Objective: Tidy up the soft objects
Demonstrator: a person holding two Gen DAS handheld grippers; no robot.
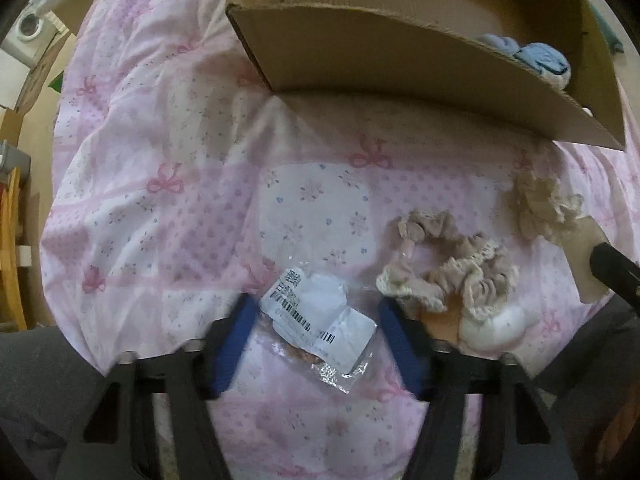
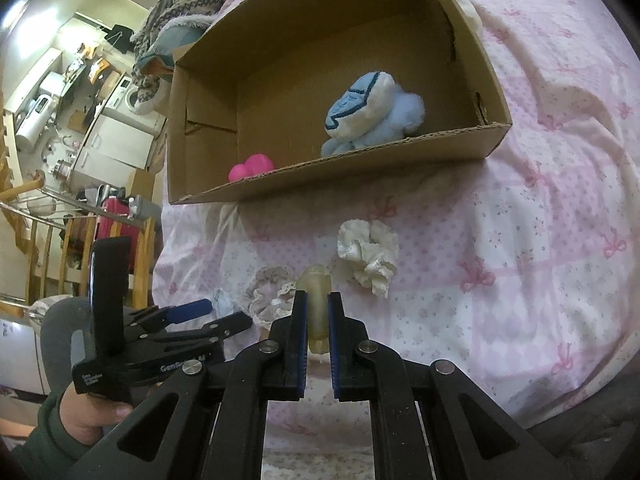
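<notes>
On the bed quilt before the cardboard box, left to right: crinkly clear packet, white label, lying slantwise between the half-open left gripper fingers, not yet pinched; beige ruffled scrunchie, just right of it; right gripper, nearer the box, clamped on a translucent yellowish soft piece.

Bed cover: soft matt printed cloth, wrinkled. Box: matt corrugated cardboard, rough cut edges. Packet: glossy crinkled clear plastic, matt paper label. Scrunchies: ruffled cloth, lace trim. Blue toy: fuzzy plush. Right hand-held gripper: matt black plastic, blue rubbery pads, shiny metal pins.
</notes>
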